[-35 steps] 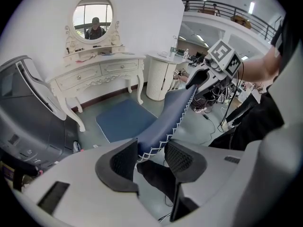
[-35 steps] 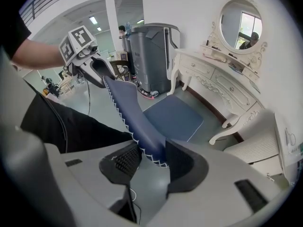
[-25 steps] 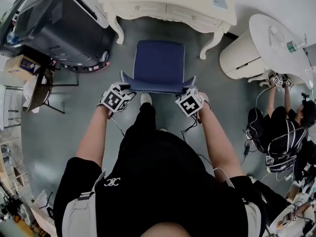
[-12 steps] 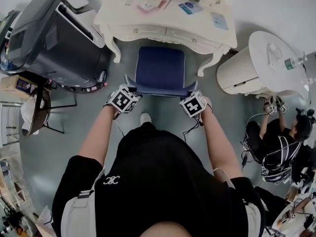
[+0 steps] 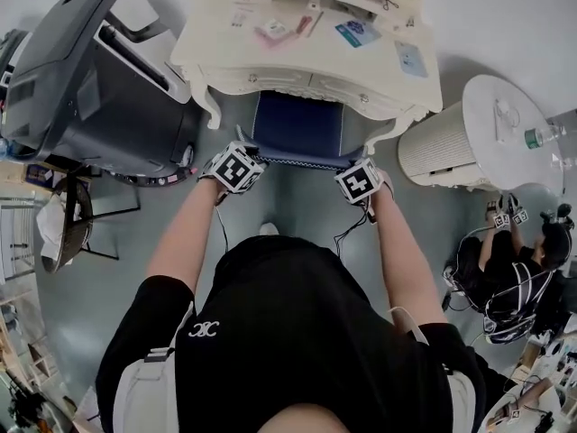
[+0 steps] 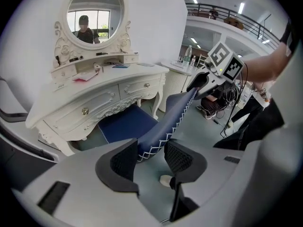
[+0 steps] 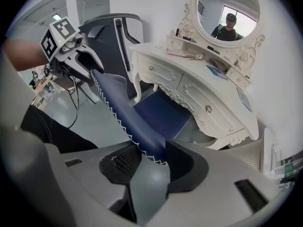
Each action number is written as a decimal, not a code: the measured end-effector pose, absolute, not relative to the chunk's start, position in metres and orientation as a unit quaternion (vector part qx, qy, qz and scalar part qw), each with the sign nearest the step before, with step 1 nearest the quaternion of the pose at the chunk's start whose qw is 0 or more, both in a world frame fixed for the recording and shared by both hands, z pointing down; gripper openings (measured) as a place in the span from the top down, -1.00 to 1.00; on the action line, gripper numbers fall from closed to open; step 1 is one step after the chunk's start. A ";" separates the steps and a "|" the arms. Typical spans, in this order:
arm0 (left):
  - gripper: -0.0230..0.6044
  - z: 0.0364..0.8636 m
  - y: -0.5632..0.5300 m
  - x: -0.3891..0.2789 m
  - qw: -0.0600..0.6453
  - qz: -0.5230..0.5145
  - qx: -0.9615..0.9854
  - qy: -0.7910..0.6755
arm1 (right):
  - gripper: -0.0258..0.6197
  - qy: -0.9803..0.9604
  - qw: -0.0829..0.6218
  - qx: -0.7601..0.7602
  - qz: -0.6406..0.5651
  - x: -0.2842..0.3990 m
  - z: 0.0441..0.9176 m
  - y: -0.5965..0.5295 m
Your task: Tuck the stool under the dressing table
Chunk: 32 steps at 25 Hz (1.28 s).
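Observation:
The stool (image 5: 297, 124) has a dark blue seat and a low blue back rim with white stitching. Its seat lies partly beneath the white carved dressing table (image 5: 297, 81). My left gripper (image 5: 242, 149) is shut on the rim's left end and my right gripper (image 5: 353, 161) on its right end. In the left gripper view the rim (image 6: 175, 115) passes between the pads of my left gripper (image 6: 151, 157), and the right gripper (image 6: 208, 82) holds its far end. In the right gripper view the rim (image 7: 118, 112) runs from my right gripper (image 7: 149, 162) to the left gripper (image 7: 83, 58).
A large grey and black machine (image 5: 90, 70) stands just left of the table. To the right are a ribbed white cylinder (image 5: 437, 142) and a round white table (image 5: 505, 106) with a bottle. A person (image 5: 514, 278) sits on the floor at the right.
Both grippers have moved forward with the stool. Its seat, fully in the open before, now lies partly under the dressing table's top.

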State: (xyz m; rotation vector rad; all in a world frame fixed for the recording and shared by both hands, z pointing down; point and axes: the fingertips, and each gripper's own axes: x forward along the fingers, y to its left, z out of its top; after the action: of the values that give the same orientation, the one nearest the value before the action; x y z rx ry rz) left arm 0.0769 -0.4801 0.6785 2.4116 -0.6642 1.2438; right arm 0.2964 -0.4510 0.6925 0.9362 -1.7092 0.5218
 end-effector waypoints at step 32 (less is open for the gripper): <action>0.36 0.675 -0.642 0.096 0.182 0.421 0.852 -0.254 | 0.41 -0.712 0.537 0.395 0.222 0.315 0.691 -0.612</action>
State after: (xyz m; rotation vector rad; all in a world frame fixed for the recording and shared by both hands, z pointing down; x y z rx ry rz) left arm 0.0962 -0.6421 0.6747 2.4054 -0.7158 1.1875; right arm 0.3151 -0.6117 0.6913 0.9398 -1.6932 0.5273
